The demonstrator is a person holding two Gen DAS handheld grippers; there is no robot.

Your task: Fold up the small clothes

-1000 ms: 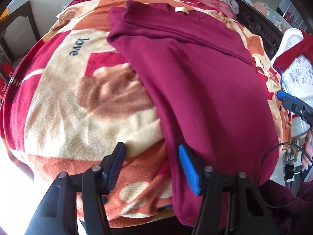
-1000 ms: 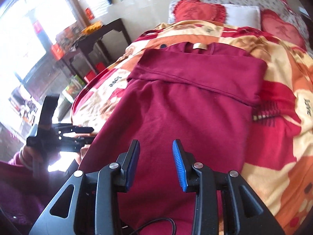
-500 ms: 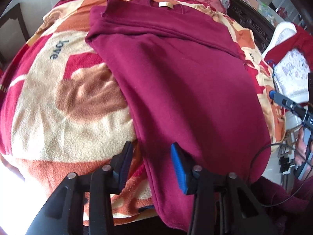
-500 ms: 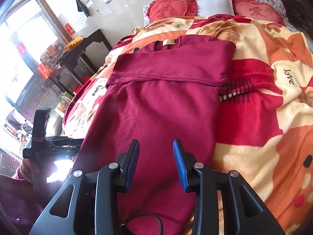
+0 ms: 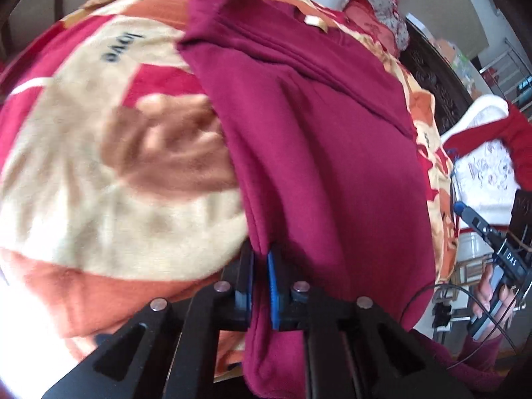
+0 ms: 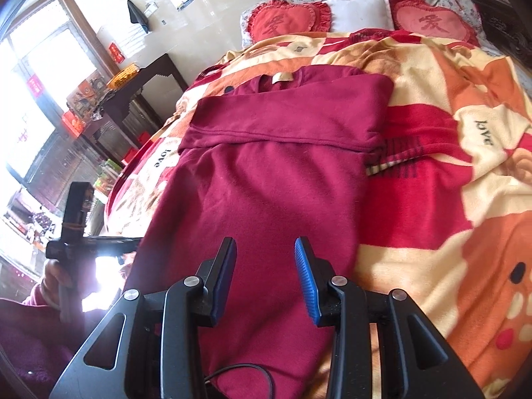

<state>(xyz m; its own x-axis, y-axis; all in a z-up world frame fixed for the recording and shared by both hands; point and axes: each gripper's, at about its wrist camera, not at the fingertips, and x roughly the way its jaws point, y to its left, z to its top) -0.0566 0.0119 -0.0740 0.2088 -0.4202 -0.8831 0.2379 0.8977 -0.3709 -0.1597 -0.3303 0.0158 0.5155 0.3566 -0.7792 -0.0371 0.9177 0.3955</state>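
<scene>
Sweater (image 6: pixel 266 179): long axis 6–12 o'clock. Left gripper (image 5: pixel 260 279) pinches left hem edge; right gripper (image 6: pixel 266 279) wide, above hem, unengaged.

left gripper (image 5: pixel 260 277) jaws pinched nearly closed; right gripper (image 6: pixel 265 276) jaws spread wide.

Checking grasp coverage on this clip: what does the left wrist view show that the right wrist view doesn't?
Left wrist only: the left gripper, jaws shut on the maroon garment at its near left edge, and a white-and-red cloth off the bedside.
Right wrist only: the right gripper, jaws open above the hem, two heart cushions and a window.
Both: the garment, upper part folded down, on the patterned blanket.
</scene>
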